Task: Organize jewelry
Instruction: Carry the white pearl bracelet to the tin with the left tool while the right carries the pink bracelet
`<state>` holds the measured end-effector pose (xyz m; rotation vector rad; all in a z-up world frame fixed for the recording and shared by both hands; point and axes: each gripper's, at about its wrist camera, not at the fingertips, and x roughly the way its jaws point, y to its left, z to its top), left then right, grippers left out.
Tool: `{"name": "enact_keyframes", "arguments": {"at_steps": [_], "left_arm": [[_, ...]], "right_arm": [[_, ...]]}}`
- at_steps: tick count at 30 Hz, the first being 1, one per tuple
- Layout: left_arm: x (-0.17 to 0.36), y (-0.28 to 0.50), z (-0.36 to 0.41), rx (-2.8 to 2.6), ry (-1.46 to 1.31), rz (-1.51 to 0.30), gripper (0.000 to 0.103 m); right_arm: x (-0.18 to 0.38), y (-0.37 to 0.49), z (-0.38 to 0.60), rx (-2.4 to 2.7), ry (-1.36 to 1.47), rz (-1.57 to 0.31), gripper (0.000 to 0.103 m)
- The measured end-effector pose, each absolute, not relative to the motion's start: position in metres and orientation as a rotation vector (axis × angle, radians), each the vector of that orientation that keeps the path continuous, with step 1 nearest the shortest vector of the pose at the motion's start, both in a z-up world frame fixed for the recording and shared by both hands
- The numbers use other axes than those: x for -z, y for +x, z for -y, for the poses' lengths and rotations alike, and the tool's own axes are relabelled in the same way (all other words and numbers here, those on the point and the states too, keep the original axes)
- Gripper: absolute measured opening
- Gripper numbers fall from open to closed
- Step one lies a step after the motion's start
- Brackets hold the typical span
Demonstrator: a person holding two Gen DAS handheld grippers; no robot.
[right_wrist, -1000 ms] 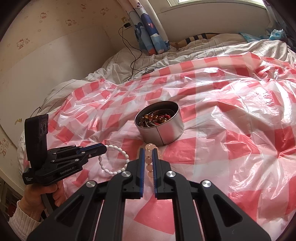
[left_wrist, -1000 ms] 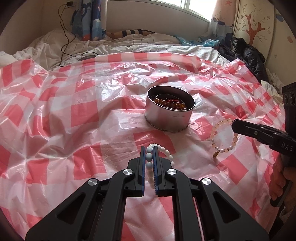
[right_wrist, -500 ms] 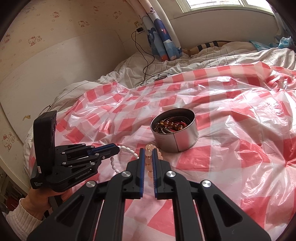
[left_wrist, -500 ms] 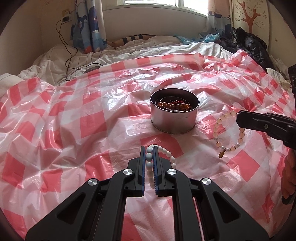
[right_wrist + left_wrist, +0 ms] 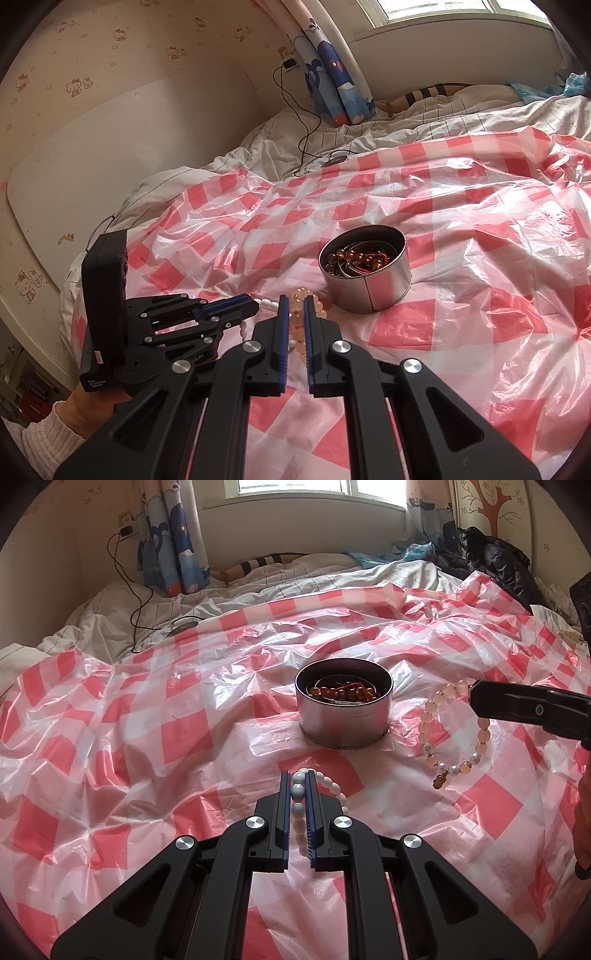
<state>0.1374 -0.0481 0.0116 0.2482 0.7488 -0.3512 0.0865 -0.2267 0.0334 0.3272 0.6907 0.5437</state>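
A round metal tin (image 5: 344, 708) holding amber beads and red cord stands on the red-and-white checked plastic sheet; it also shows in the right wrist view (image 5: 365, 268). My left gripper (image 5: 298, 780) is shut on a white bead bracelet (image 5: 332, 784), held above the sheet in front of the tin. My right gripper (image 5: 295, 301) is shut on a pink bead bracelet (image 5: 300, 334); in the left wrist view that bracelet (image 5: 454, 734) hangs from it to the right of the tin. In the right wrist view the left gripper (image 5: 255, 307) is at the left with white beads (image 5: 267, 305).
The checked sheet (image 5: 147, 738) covers a rumpled bed. A black cable (image 5: 136, 602) and charger lie at the back left. Dark clothing (image 5: 495, 561) is piled at the back right. A white headboard (image 5: 92, 155) and wall are on the left.
Both grippers have lifted with their bracelets, which now hang above the sheet. The tin has not moved.
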Motion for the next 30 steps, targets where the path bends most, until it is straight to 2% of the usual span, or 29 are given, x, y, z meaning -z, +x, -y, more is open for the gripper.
{"name": "enact_keyframes", "arguments": {"at_steps": [14, 21, 30], "left_arm": [[-0.025, 0.129, 0.057, 0.332, 0.325, -0.671, 0.007], [-0.054, 0.140, 0.036, 0.462, 0.073, -0.685, 0.007], [-0.084, 0.166, 0.048, 0.542, -0.012, -0.668, 0.007]], "right_arm": [[-0.040, 0.097, 0.245, -0.550, 0.390, -0.697, 0.008], [-0.050, 0.116, 0.243, -0.566, 0.396, -0.685, 0.008], [-0.048, 0.134, 0.254, -0.554, 0.451, -0.663, 0.008]]}}
